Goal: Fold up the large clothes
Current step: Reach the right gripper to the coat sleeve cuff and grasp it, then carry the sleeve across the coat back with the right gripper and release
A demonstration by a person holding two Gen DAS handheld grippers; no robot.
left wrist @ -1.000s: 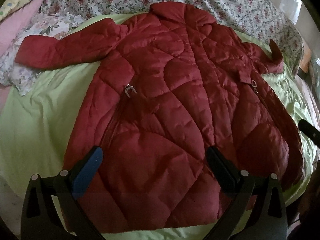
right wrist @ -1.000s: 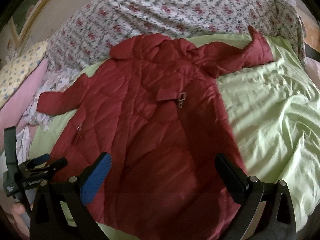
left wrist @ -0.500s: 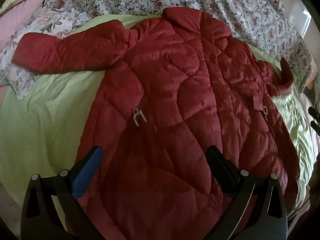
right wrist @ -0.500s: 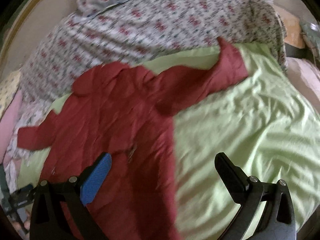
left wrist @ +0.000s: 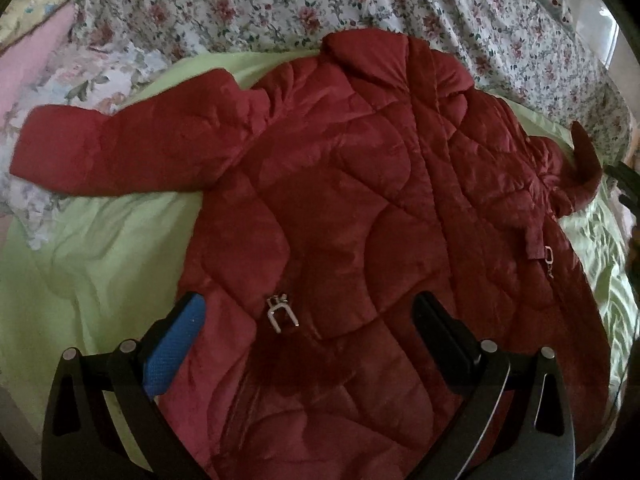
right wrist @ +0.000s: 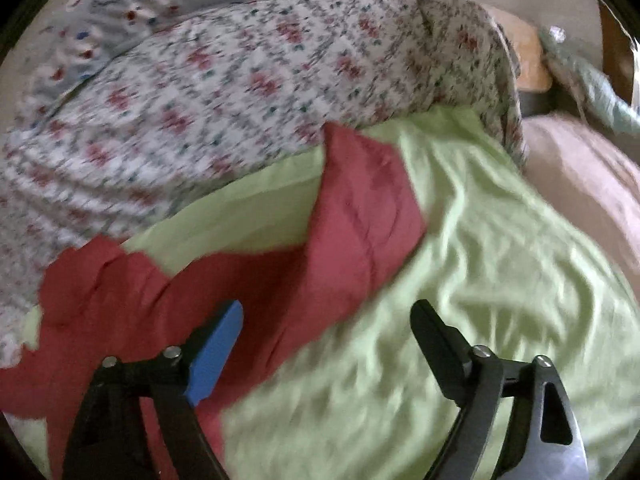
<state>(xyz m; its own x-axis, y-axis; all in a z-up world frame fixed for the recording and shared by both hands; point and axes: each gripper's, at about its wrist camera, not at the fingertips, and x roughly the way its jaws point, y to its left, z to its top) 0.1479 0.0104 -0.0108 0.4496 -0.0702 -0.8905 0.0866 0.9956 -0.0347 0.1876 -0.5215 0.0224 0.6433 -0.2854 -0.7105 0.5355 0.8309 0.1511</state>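
A large red quilted coat (left wrist: pixel 360 208) lies spread flat on a light green sheet (left wrist: pixel 100 248), collar at the far end, both sleeves stretched out sideways. My left gripper (left wrist: pixel 308 312) is open and empty above the coat's middle, near a metal pocket buckle (left wrist: pixel 282 312). My right gripper (right wrist: pixel 326 316) is open and empty, hovering over the coat's right sleeve (right wrist: pixel 360 208), whose cuff rests on the green sheet (right wrist: pixel 480 260). The right wrist view is blurred.
A floral quilt (left wrist: pixel 280 0) is bunched along the far side of the bed and also shows in the right wrist view (right wrist: pixel 240 80). Pink bedding (left wrist: pixel 28 52) lies at the far left. A beige surface (right wrist: pixel 592 184) lies right of the green sheet.
Both grippers have moved forward up the coat. The left one went from the hem to the middle. The right one swung right toward the right sleeve. Both stayed open.
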